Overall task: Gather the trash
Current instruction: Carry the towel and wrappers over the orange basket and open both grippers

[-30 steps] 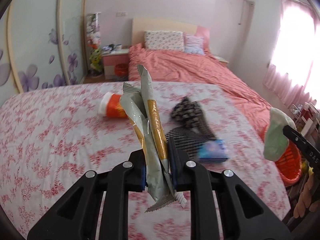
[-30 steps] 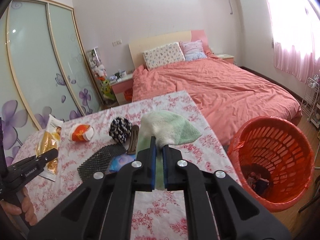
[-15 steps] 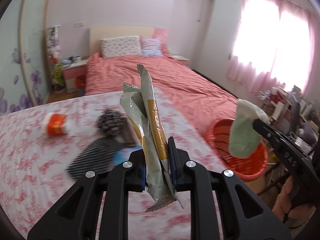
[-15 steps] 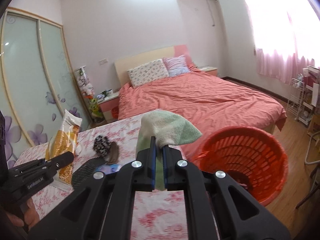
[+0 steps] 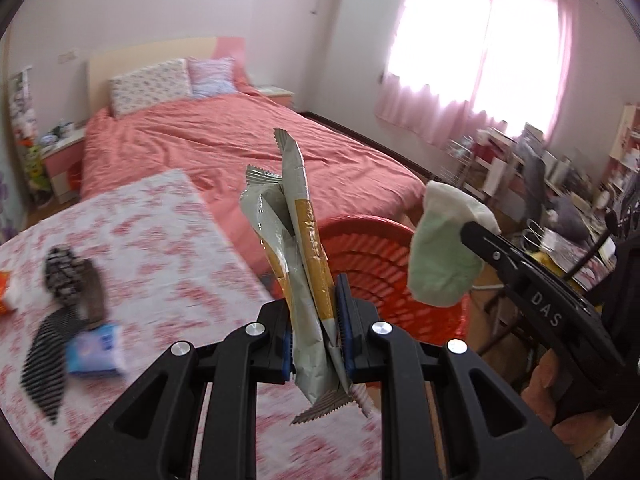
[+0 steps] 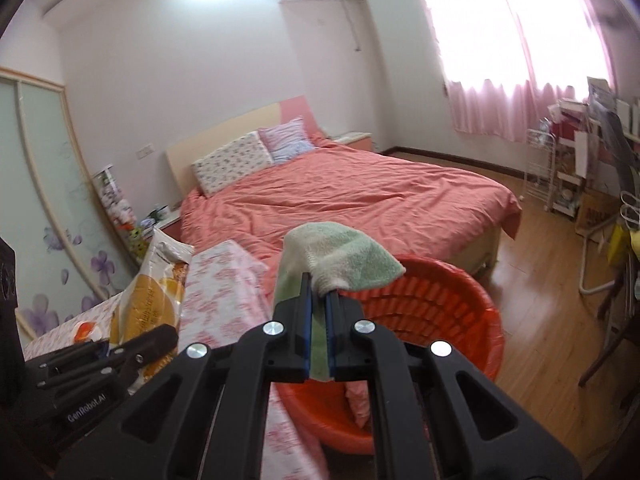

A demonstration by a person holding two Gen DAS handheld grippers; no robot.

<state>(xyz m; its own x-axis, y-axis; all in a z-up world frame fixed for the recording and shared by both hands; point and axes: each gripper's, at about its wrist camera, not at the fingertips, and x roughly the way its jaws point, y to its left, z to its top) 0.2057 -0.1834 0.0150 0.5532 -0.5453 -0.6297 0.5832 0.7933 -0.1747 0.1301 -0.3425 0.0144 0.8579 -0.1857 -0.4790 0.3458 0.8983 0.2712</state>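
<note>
My left gripper [image 5: 316,312] is shut on a crumpled silver and orange snack wrapper [image 5: 296,240] that stands up between its pads. The same wrapper [image 6: 154,300] shows its orange printed face at the left of the right wrist view. My right gripper [image 6: 316,300] is shut on a folded green and white cloth [image 6: 344,256], which also hangs at the right of the left wrist view as the cloth [image 5: 444,256]. Both grippers are held over the near rim of a red plastic basket [image 6: 432,300], seen behind the wrapper as the basket [image 5: 376,264].
A table with a pink floral cloth [image 5: 160,240] carries a dark patterned bundle [image 5: 68,276], a striped black item [image 5: 44,360], a blue packet [image 5: 96,348] and an orange and white packet [image 5: 6,292]. A bed [image 6: 360,200] lies behind; shelves [image 6: 580,168] stand at the right.
Both grippers have swung right, away from the table and toward the red basket, still holding the wrapper and the cloth. The basket now sits directly ahead of both.
</note>
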